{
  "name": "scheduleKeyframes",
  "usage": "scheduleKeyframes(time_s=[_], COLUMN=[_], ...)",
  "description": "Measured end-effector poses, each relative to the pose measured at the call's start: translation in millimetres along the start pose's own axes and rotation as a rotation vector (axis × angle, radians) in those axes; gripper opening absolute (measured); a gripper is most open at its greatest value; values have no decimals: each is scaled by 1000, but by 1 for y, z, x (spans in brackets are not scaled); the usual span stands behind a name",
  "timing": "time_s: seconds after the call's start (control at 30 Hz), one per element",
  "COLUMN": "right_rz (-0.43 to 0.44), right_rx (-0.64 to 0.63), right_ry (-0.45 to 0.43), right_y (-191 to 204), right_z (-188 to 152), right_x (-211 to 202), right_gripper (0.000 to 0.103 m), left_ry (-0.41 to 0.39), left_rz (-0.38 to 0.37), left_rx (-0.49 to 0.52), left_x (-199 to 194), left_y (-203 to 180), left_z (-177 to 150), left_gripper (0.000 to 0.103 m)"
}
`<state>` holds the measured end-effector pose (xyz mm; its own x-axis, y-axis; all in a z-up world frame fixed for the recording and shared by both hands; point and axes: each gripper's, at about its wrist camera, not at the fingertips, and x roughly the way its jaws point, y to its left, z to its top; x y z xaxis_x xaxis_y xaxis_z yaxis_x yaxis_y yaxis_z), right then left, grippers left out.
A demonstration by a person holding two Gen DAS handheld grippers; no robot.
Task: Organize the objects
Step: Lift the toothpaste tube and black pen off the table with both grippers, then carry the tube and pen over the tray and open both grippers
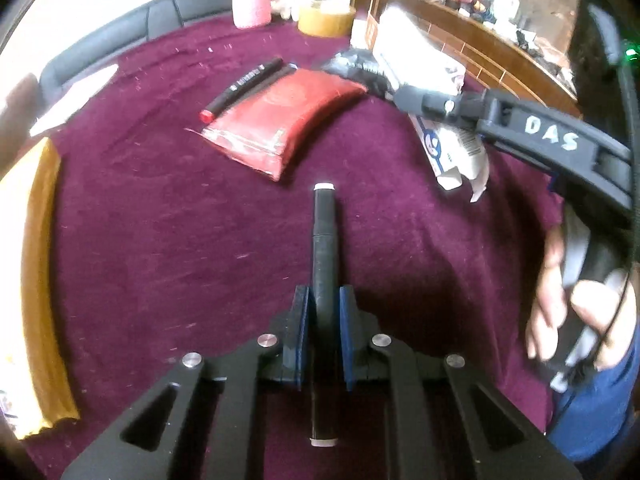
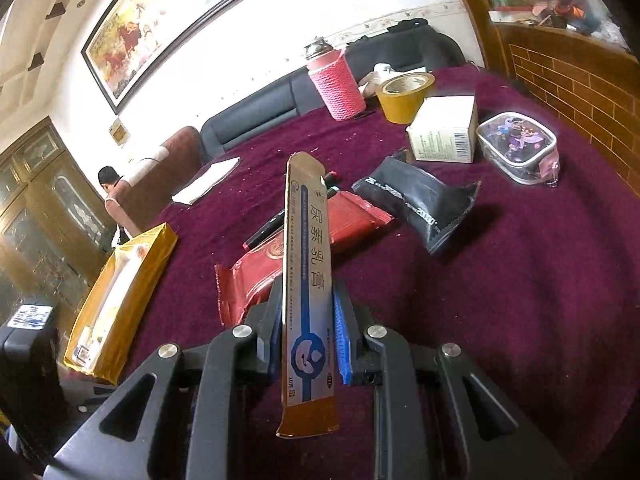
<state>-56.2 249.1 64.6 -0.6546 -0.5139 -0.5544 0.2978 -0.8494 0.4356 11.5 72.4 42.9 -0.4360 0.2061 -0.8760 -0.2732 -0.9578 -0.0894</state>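
My left gripper (image 1: 323,300) is shut on a black marker (image 1: 324,240) with a white end cap, held above the maroon tablecloth (image 1: 160,240). My right gripper (image 2: 307,304) is shut on a long ointment box (image 2: 307,280) with blue print and Chinese characters; that gripper and box also show in the left wrist view (image 1: 452,152) at the right. A red foil packet (image 1: 280,116) lies mid-table with a black red-capped marker (image 1: 240,90) beside it. A black packet (image 2: 420,200) lies right of the red packet (image 2: 288,256).
A yellow open box (image 2: 120,300) sits at the table's left edge. At the back stand a pink-sleeved bottle (image 2: 338,84), a tape roll (image 2: 404,94), a white carton (image 2: 444,130) and a clear printed pouch (image 2: 518,146). A white paper (image 2: 208,180) lies far left. A brick-patterned wall (image 2: 580,92) borders the right.
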Motion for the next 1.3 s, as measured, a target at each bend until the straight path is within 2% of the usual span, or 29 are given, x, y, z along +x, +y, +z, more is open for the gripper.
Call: scheduleKeyframes(time_s=[0.07,0.27,0.53,0.8,0.97,1.3], right_rz=[3,10,26,133,176,225], right_rx=[-12,-39,-64,46,52,-44], right_ry=[3,11,30,96,151,210], right_y=[3,8,15,32,62,135], right_z=[-1,-3,-6,-11,-15,-12], right_x=[1,3,6,4,11,39], right_gripper=[18,18,18,18,18,19], left_ry=[-24,-135,-245,-291,-314,-359], left_rz=[-1,60,123,125,115,91], left_rx=[-6,-20,-73,-126,-147,-240], left_x=[-10,-32,-63,-78,-87,-102], left_y=[5,18,55,87,101,153], left_z=[-2,3,3,-3,-8,-21], left_gripper=[11,11,12,12,12,12])
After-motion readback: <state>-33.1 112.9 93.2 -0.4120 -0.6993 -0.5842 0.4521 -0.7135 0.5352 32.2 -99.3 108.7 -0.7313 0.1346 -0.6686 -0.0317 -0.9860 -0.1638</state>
